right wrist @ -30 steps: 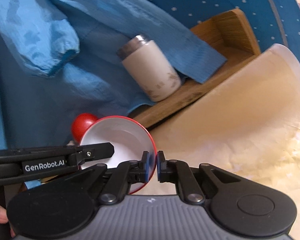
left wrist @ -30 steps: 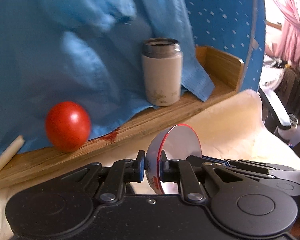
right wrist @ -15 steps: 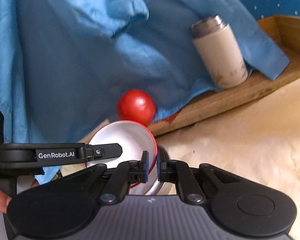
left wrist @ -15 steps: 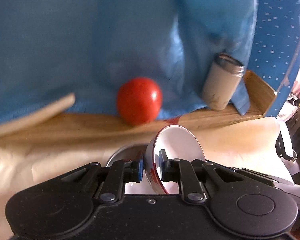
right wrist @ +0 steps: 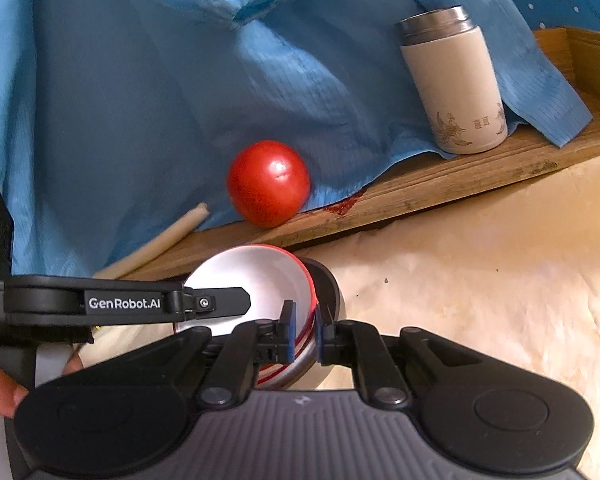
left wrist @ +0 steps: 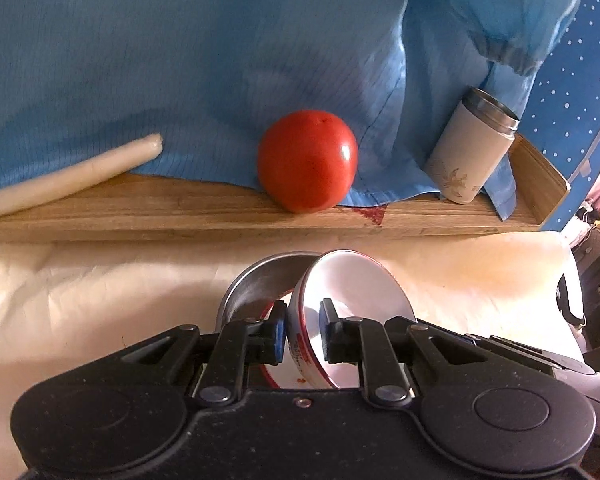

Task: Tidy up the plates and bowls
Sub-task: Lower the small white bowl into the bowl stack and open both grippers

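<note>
Red-rimmed bowl (left wrist: 352, 304) tilts over a steel bowl (left wrist: 260, 284) on the cream cloth (left wrist: 80, 288), both grippers, left (left wrist: 303, 330) and right (right wrist: 303, 332), pinching its rim, "GenRobot.AI" readable on the left one, tomato (right wrist: 268, 182) and flask (right wrist: 454, 80) behind.

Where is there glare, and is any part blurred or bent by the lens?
Left wrist view: glare spot on the tomato, bright sheen inside the red-rimmed bowl, wooden shelf bowed by the fisheye. Right wrist view: blue cloth soft; thermos print sharp.
</note>
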